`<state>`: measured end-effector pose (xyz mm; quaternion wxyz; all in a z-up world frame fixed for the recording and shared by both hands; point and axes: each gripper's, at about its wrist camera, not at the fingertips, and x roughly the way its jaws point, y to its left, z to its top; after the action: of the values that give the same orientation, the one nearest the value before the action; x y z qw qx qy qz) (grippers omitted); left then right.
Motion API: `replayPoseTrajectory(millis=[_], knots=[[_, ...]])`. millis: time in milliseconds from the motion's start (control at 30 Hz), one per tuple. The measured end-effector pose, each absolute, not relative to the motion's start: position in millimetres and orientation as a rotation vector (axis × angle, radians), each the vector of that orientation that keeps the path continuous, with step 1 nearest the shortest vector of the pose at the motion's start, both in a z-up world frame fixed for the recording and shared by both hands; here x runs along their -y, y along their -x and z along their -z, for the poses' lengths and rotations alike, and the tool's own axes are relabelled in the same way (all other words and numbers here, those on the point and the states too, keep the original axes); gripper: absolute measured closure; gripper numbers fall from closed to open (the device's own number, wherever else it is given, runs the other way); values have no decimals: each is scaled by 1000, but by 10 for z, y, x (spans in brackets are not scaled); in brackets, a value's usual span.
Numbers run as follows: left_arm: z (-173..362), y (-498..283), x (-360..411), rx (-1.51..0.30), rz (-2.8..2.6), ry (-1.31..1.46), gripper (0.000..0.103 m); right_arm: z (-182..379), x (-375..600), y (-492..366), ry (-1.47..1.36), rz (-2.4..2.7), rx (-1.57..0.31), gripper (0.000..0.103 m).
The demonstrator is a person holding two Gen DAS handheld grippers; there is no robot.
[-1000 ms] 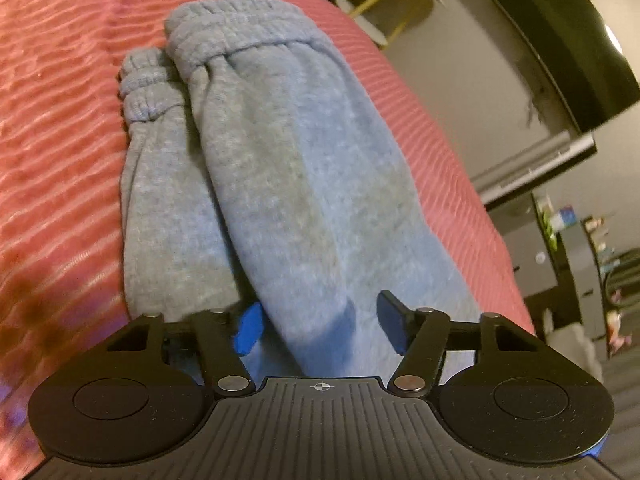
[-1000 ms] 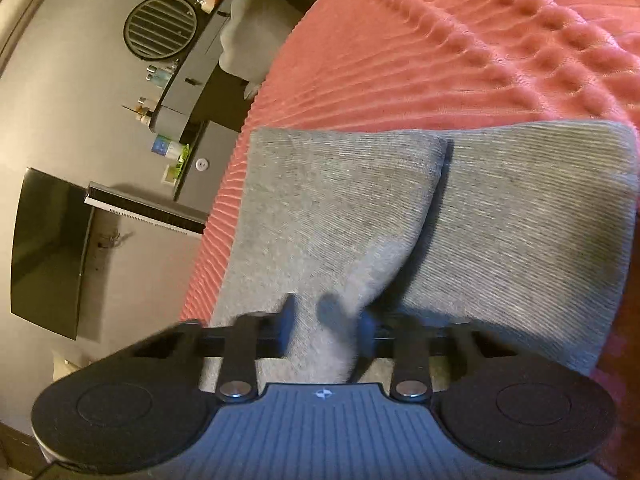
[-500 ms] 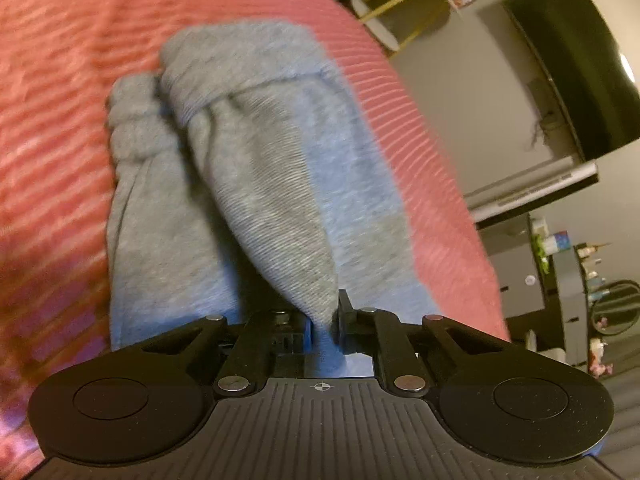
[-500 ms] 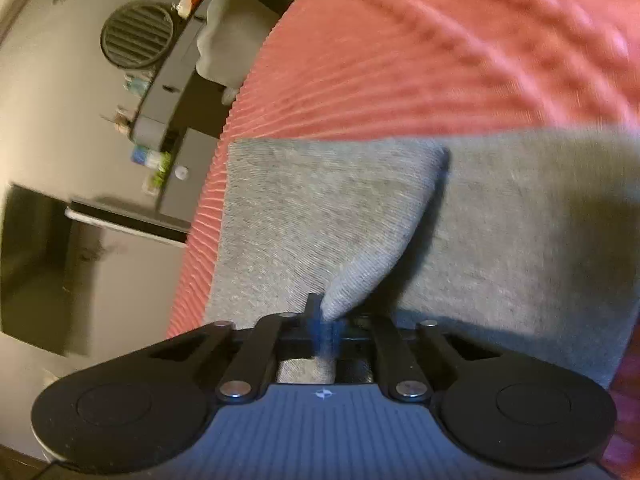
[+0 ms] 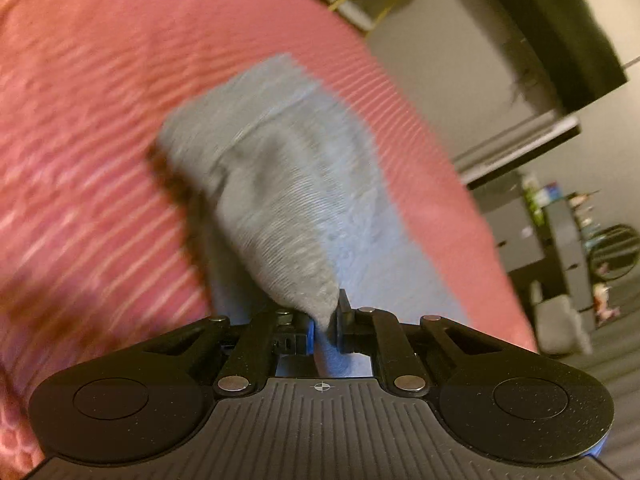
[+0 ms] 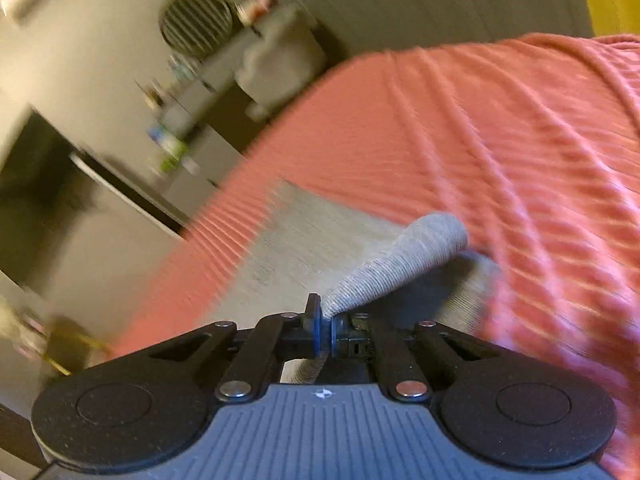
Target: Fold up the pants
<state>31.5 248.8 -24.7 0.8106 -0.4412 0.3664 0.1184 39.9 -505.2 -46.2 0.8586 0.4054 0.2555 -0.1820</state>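
Grey pants point(image 5: 288, 200) on ribbed pink bedspread point(image 5: 100, 120); dresser point(image 6: 200, 92) by wall.

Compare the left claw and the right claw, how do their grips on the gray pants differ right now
The left claw pinches a broad, cone-shaped peak of the gray pants, while the right claw pinches a narrow, rolled-looking tube of them. The left claw's view is mostly fabric; the right claw's shows more red bedspread. Both are shut on the pants, lifting fabric off the bedspread.
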Motion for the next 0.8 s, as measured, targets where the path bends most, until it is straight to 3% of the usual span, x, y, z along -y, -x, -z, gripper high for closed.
replayPoseTrajectory(millis=[200, 433, 667, 733, 800], knots=[[341, -336, -2437, -799, -301, 917, 83, 618, 4972, -431, -839, 418, -581, 97], [221, -413, -2435, -764, -306, 873, 90, 608, 4944, -501, -821, 426, -574, 98], [31, -369, -2462, -738, -279, 833, 90, 295, 4772, -290, -642, 498, -548, 99], [129, -409, -2465, -821, -340, 783, 84, 392, 4733, -357, -550, 546, -614, 98], [138, -339, -2487, -845, -431, 760, 63, 557, 4755, -460, -482, 592, -739, 91]])
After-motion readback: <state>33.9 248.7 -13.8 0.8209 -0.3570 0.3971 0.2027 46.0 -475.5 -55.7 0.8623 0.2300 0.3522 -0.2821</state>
